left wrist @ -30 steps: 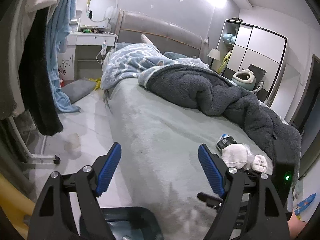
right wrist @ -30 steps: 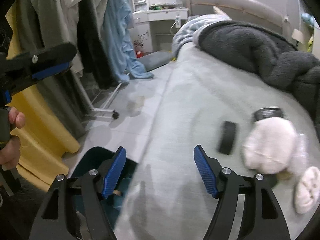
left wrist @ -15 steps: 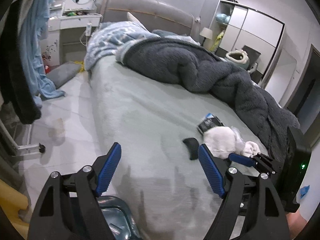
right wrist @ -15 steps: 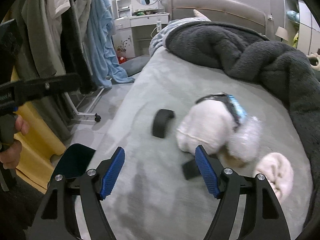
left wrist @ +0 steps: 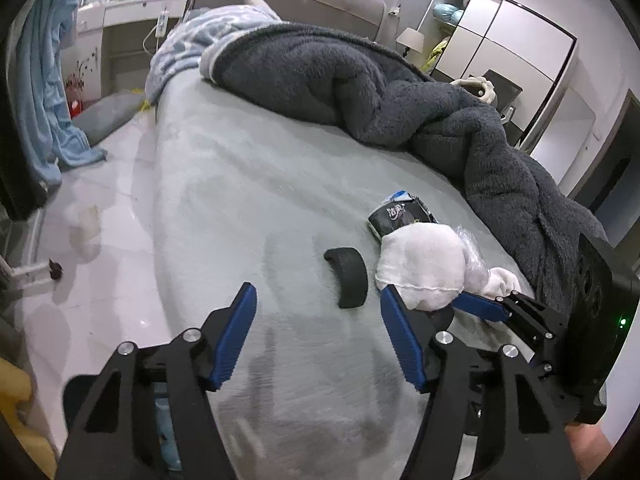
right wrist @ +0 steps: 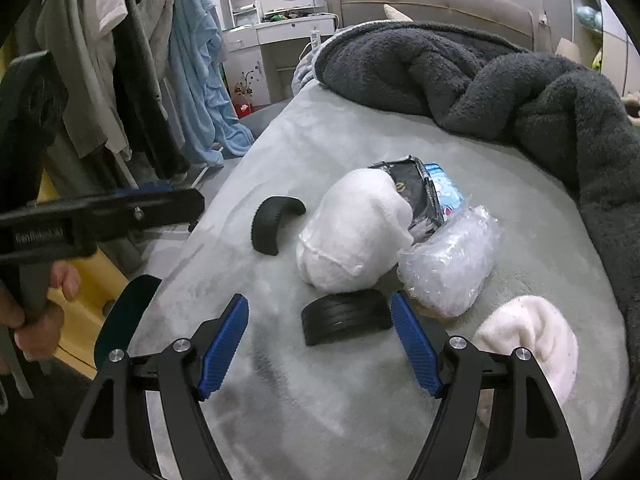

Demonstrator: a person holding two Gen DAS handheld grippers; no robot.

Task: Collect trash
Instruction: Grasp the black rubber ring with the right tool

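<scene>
Both my left tongs and right tongs gape wide and empty; the black rubber piece between the right pads, the curved strip, wrapper and plastic wad ahead remain uncollected on the bed.

I am in a home bedroom: grey-sheeted bed with padded beige headboard; beside it, white dressing table, hanging clothes.

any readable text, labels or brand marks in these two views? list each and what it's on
"GenRobot.AI", roughly; small and faint: embossed on the side of the left claw body, seen in the right wrist view.
White characters on the black snack packet: printing is there, too blurred to read.
Blue and white end of the packet: small print, not legible.
Right claw, black curved pieces, white cloth bundle, clear plastic wad: no text visible.
</scene>
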